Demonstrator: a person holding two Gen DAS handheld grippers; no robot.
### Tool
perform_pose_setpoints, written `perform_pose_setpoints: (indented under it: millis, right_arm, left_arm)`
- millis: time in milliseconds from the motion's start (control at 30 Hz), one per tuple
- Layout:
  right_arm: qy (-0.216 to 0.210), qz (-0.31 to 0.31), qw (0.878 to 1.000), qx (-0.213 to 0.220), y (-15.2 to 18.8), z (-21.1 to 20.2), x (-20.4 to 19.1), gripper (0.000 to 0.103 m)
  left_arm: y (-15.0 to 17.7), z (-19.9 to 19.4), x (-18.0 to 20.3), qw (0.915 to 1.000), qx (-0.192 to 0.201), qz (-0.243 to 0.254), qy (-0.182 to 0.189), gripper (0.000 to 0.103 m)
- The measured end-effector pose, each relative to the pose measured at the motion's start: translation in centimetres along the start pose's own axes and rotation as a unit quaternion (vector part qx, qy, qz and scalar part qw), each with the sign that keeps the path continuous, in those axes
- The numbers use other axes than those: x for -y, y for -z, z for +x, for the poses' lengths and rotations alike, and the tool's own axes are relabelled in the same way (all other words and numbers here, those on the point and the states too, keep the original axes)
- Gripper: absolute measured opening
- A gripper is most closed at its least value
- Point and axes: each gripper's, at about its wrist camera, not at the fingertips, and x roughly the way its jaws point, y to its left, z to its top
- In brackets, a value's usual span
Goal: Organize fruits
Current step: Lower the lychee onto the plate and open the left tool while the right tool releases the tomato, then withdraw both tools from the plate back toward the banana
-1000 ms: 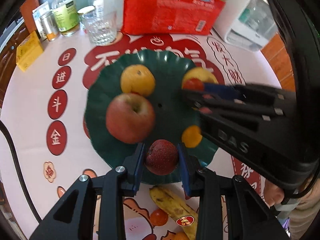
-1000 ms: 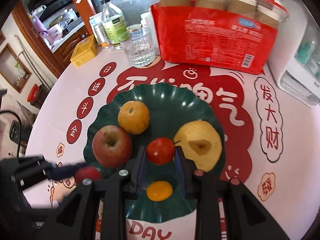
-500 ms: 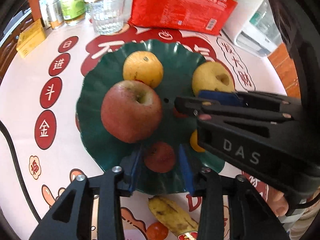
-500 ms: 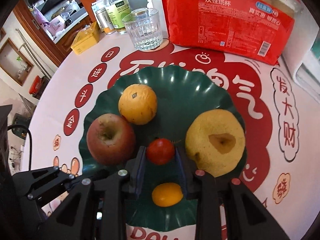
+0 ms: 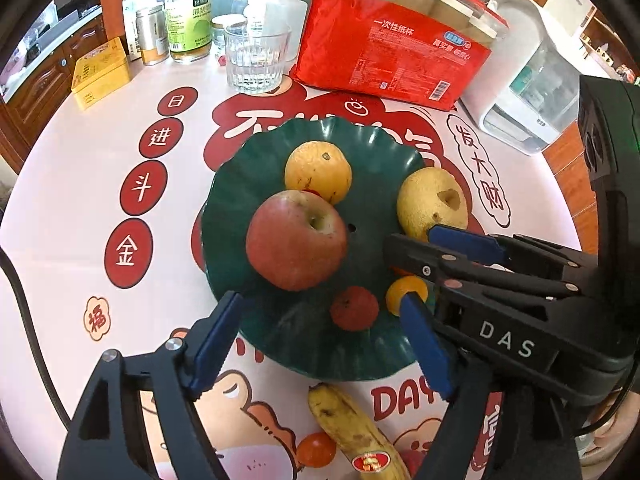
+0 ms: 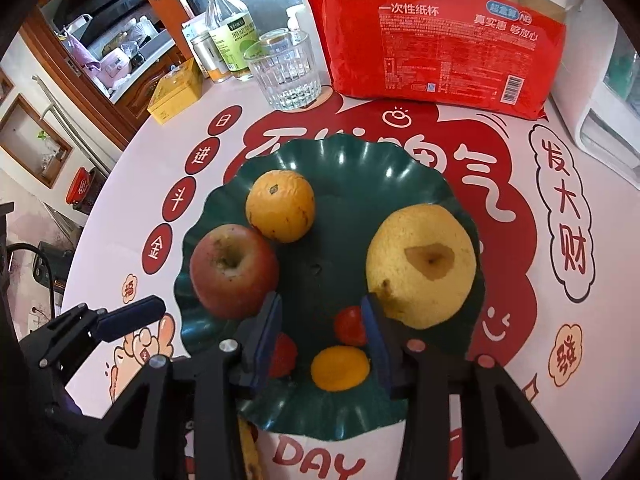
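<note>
A dark green plate [image 5: 372, 148] [image 6: 360, 168] holds a red apple [image 5: 296, 240] [image 6: 234, 270], an orange [image 5: 318, 170] [image 6: 280, 204], a yellow pear [image 5: 432, 202] [image 6: 422, 266], a small orange fruit [image 5: 406, 292] [image 6: 340, 368], a dark red fruit [image 5: 354, 308] [image 6: 282, 354] and a red tomato [image 6: 350, 326]. My left gripper [image 5: 320, 340] is open over the plate's near rim, the dark red fruit lying free between its fingers. My right gripper [image 6: 322, 340] is open, with the tomato resting on the plate beside its right finger [image 6: 374, 336].
A banana [image 5: 356, 432] and another small tomato [image 5: 316, 450] lie on the tablecloth in front of the plate. Behind the plate stand a glass [image 5: 256, 60] [image 6: 286, 72], a red pack of paper cups [image 5: 392, 52] [image 6: 440, 36], bottles [image 5: 188, 20], a yellow box [image 5: 100, 76] and a white appliance [image 5: 532, 80].
Both grippers opened. The left one set the dark red fruit down on the plate and drew back. The right one let the tomato go onto the plate.
</note>
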Motion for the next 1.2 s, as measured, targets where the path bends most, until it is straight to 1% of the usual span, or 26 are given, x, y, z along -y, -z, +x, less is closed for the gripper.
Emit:
perform_pose_setpoints:
  millis: [167,367,633,900,1033,1200]
  right_arm:
    - [-0.003,0.002,1.0,0.008,0.6,-1.3,-0.4,0.042]
    - [-0.005,0.005,1.0,0.025,1.0,-3.9,-1.1,0.042]
    - [-0.009,0.002,0.998,0.068,2.1,-9.1,-2.3,0.042]
    - [-0.008,-0.002,0.994,0.111,4.1,-14.7,-3.8,0.042]
    - [0.007,0.001,0.991,0.135,5.6,-17.4,-4.4,0.042]
    - [0.03,-0.012,0.986,0.161,7.7,-20.1,-5.5,0.043]
  left_arm:
    - [0.3,-1.6,0.3,0.9999,0.011,0.009,-0.001,0.08]
    - [0.8,-4.3,0.7,0.9994,0.032,0.015,0.001,0.08]
    - [1.9,-8.7,1.1,0.9976,0.065,0.022,-0.007,0.081]
    - [3.6,-13.7,1.4,0.9948,0.099,0.022,-0.002,0.081]
    - [4.5,-15.9,1.7,0.9928,0.117,0.026,0.0,0.084]
    - [5.8,-17.8,1.9,0.9911,0.13,0.029,0.001,0.085]
